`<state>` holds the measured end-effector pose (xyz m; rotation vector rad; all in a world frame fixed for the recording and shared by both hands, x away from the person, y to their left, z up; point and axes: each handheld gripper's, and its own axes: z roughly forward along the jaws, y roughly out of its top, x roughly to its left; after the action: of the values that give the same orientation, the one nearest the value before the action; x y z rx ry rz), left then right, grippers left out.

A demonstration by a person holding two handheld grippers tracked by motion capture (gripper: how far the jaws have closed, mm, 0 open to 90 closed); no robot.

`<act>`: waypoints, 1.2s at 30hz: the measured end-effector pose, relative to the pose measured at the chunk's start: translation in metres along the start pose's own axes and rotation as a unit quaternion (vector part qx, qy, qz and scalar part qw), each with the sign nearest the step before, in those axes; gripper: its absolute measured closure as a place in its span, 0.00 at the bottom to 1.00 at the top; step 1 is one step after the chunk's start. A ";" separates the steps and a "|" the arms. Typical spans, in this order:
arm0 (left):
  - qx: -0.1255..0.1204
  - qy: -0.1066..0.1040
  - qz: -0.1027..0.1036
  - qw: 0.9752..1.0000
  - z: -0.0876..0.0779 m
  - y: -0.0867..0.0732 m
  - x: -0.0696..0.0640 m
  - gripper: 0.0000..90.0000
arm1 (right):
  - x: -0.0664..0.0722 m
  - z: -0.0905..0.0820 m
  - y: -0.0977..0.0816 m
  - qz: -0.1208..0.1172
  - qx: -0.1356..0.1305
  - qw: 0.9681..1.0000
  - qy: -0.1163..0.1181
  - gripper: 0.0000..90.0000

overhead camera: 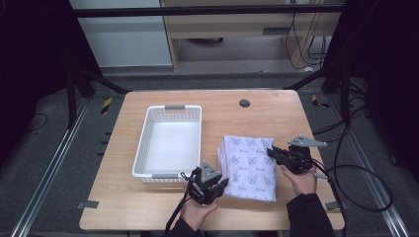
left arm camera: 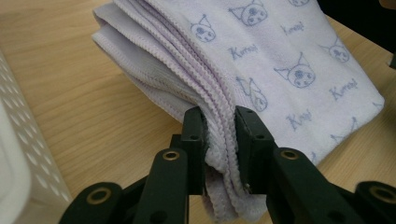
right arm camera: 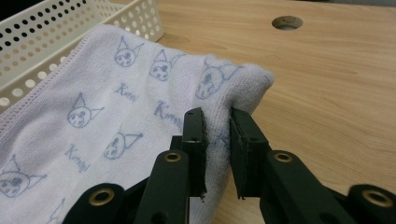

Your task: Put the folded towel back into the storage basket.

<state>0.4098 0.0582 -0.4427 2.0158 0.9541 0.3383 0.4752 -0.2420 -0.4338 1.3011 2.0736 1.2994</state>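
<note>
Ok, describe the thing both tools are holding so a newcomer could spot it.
On the wooden table, right of the white perforated basket, lies a folded pale lilac towel. The left tool and right tool pinch its two near corners. Its printed cat-face sketches set it apart.

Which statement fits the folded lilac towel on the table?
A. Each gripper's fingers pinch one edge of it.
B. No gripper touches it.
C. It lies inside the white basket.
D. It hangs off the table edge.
A: the left gripper and the right gripper each clamp an edge of the towel, which lies beside the white basket.
</note>
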 end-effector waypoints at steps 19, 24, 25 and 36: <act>-0.018 0.005 0.020 1.000 -0.034 0.023 0.008 0.82 | 0.021 -0.018 0.023 -0.027 -0.041 0.999 0.004 0.86; -0.022 0.005 0.023 0.999 -0.039 0.025 0.011 0.82 | 0.025 -0.020 0.030 -0.033 -0.046 0.998 0.003 0.86; -0.024 0.006 0.022 0.999 -0.041 0.026 0.013 0.82 | 0.026 -0.020 0.031 -0.032 -0.048 0.998 0.004 0.87; -0.046 0.020 0.017 0.999 -0.066 0.032 0.031 0.82 | 0.047 -0.012 0.054 -0.041 -0.067 0.997 0.009 0.87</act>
<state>0.4110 0.1091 -0.3809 1.9502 0.9146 0.4352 0.4705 -0.2003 -0.3747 1.1378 1.9928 1.3931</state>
